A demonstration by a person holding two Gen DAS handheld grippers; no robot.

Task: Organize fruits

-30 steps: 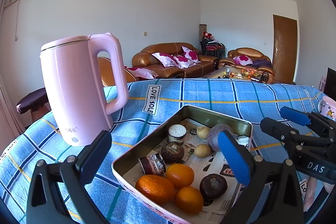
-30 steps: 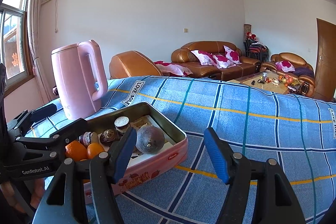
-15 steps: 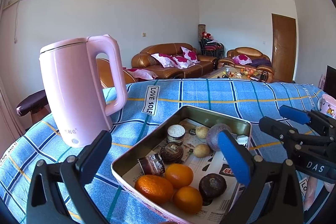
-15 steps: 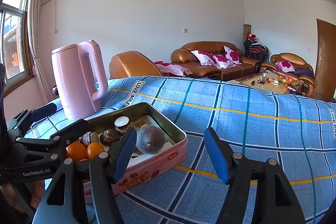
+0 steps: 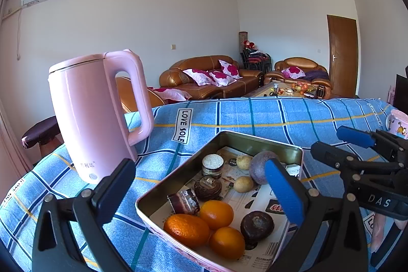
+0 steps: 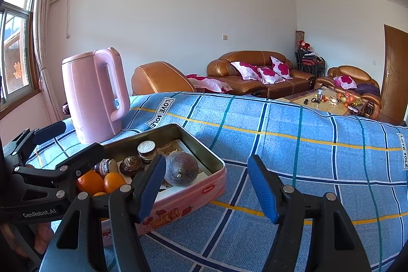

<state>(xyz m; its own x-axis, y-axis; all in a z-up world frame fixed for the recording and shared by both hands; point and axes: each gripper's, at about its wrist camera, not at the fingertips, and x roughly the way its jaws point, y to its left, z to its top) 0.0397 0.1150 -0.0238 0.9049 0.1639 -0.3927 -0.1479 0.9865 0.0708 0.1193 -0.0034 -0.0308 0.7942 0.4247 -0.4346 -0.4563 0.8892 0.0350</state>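
A pink metal tin (image 5: pixel 257 142) (image 6: pixel 204 191) sits on the blue checked tablecloth. It holds three oranges (image 5: pixel 187 230), a purple passion fruit (image 5: pixel 258 166) (image 6: pixel 181 168), dark round fruits (image 5: pixel 256 222), small yellow-brown fruits (image 5: pixel 243 184) and small jars (image 5: pixel 213 165). My left gripper (image 5: pixel 201 185) is open and empty, held above the tin's near end. My right gripper (image 6: pixel 206 184) is open and empty, over the tin's right edge; it also shows in the left wrist view (image 5: pixel 341 142).
A tall pink electric kettle (image 5: pixel 94 114) (image 6: pixel 93 93) stands on the cloth left of the tin. A pink mug (image 5: pixel 396 122) sits at the far right table edge. Brown sofas and a coffee table lie beyond the table.
Almost nothing has changed. The left wrist view has shifted very slightly. Both grippers stay open and empty.
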